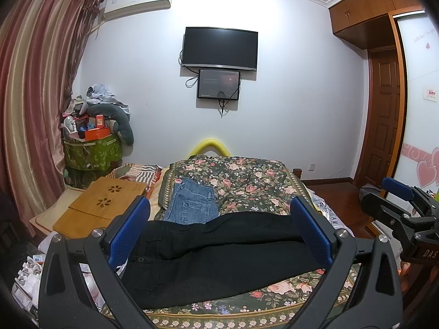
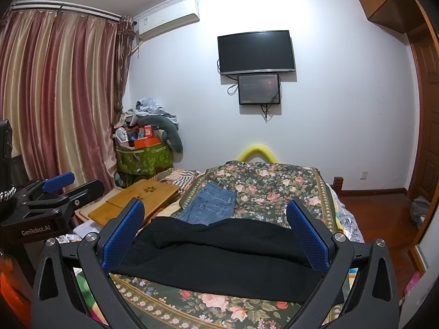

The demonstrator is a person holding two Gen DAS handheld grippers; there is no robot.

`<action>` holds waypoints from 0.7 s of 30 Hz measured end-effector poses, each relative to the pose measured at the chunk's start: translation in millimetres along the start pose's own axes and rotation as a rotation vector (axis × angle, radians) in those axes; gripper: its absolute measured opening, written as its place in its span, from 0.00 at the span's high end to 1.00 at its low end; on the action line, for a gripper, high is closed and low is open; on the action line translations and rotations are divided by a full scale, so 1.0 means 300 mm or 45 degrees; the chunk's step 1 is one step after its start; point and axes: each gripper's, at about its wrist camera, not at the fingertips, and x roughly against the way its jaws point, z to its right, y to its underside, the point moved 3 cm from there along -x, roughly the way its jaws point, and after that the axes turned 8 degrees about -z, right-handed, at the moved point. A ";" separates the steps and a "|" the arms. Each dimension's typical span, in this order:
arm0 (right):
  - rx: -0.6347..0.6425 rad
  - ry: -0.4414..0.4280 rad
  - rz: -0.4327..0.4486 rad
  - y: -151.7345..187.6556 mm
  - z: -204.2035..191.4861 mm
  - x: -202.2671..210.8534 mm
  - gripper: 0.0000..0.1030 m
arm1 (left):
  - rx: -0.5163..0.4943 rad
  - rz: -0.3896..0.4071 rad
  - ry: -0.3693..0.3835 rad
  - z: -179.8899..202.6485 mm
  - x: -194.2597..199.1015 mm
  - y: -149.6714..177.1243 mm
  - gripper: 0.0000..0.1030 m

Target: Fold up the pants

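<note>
Black pants (image 1: 219,257) lie across the near end of the floral bed cover (image 1: 247,181), waist with button at the left, legs running right. They also show in the right wrist view (image 2: 219,252). My left gripper (image 1: 219,230) is open, held above the pants, its blue pads (image 1: 129,230) wide apart and empty. My right gripper (image 2: 216,233) is open too, above the pants' leg part, holding nothing. The right gripper shows at the right edge of the left wrist view (image 1: 403,205). The left gripper shows at the left of the right wrist view (image 2: 55,189).
Folded blue jeans (image 1: 192,203) lie on the bed beyond the black pants. A wooden lap tray (image 1: 104,203) sits at the bed's left. A green bin piled with clutter (image 1: 90,148) stands by the curtain. A wardrobe and door (image 1: 384,115) are at the right.
</note>
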 end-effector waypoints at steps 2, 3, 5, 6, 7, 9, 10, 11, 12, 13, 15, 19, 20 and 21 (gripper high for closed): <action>0.001 0.000 0.002 -0.002 0.012 -0.003 0.00 | 0.000 0.000 -0.001 0.001 0.000 -0.001 0.00; 0.000 -0.001 0.002 -0.004 0.018 -0.006 0.00 | 0.001 -0.001 0.000 0.000 0.000 0.000 0.00; 0.001 0.002 0.001 -0.003 0.011 -0.003 0.00 | 0.001 -0.001 0.001 0.000 0.000 0.001 0.00; 0.000 0.002 0.000 -0.005 0.018 -0.005 0.00 | 0.001 -0.001 0.001 0.000 0.000 0.002 0.00; 0.001 0.001 0.002 -0.004 0.018 -0.004 0.00 | 0.002 0.000 0.002 0.000 0.001 0.001 0.00; 0.002 0.003 0.003 -0.001 0.019 -0.003 0.00 | 0.002 -0.001 0.001 0.000 0.001 0.001 0.00; 0.003 0.003 0.002 -0.001 0.016 -0.003 0.00 | 0.002 -0.001 0.002 0.002 0.001 0.000 0.00; 0.003 0.003 0.002 -0.002 0.020 -0.004 0.00 | 0.002 -0.002 0.002 -0.001 0.001 0.001 0.00; 0.003 0.003 0.002 -0.003 0.025 -0.005 0.00 | 0.002 -0.001 0.003 -0.001 0.000 0.002 0.00; 0.002 0.002 0.002 -0.002 0.019 -0.003 0.00 | 0.001 -0.001 0.002 -0.001 0.000 0.002 0.00; 0.002 0.002 0.002 -0.002 0.018 -0.003 0.00 | 0.001 0.000 0.002 0.001 0.001 0.002 0.00; 0.004 0.002 0.003 -0.001 0.018 -0.002 0.00 | 0.003 0.001 -0.001 0.001 0.000 -0.001 0.00; 0.005 0.002 0.003 -0.003 0.024 -0.004 0.00 | 0.003 0.001 -0.003 0.001 0.000 0.000 0.00; 0.005 0.003 0.005 0.000 0.015 0.003 0.00 | 0.002 0.002 -0.006 0.002 -0.001 0.000 0.00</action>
